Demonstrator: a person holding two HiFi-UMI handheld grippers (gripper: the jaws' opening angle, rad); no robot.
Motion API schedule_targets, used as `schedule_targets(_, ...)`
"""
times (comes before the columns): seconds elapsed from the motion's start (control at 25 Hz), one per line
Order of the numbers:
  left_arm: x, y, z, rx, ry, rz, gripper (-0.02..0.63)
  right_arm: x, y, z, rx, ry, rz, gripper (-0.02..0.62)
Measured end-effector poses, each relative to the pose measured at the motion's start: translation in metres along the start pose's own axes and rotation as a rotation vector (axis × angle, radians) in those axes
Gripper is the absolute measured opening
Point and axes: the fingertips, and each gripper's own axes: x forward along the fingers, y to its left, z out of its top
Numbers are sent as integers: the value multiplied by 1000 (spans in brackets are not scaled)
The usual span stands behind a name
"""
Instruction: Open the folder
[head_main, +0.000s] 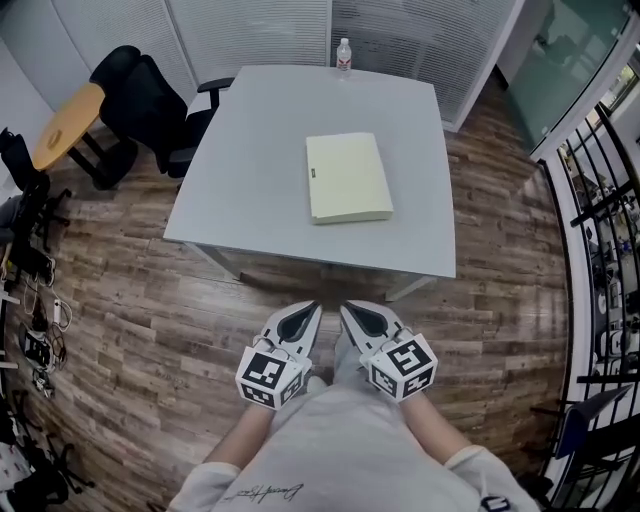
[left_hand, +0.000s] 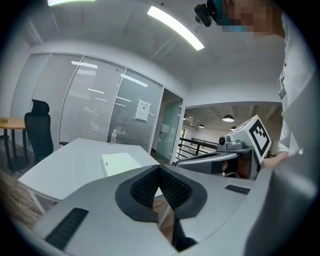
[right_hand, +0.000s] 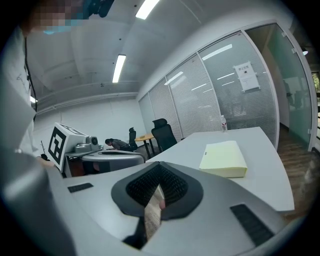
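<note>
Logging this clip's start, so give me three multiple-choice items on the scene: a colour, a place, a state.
1. What colour is the folder? A) red B) pale yellow C) black
2. Where does the bottle stand? A) on the folder B) on the floor C) at the table's far edge
3. How is the folder? A) spread open B) lying closed C) standing on edge
Answers: 1 B, its cover is pale yellow; 2 C, it stands at the far edge; 3 B, it lies flat, cover shut.
</note>
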Motion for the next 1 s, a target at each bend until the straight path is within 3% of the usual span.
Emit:
schedule_targets(0.52,102,52,47,-15,-27,47,9,60,-91,56,-67,15,86,21)
schedule_targets(1.0,172,88,68,-49,-38,89,9,100,-160,88,-89,35,139,21)
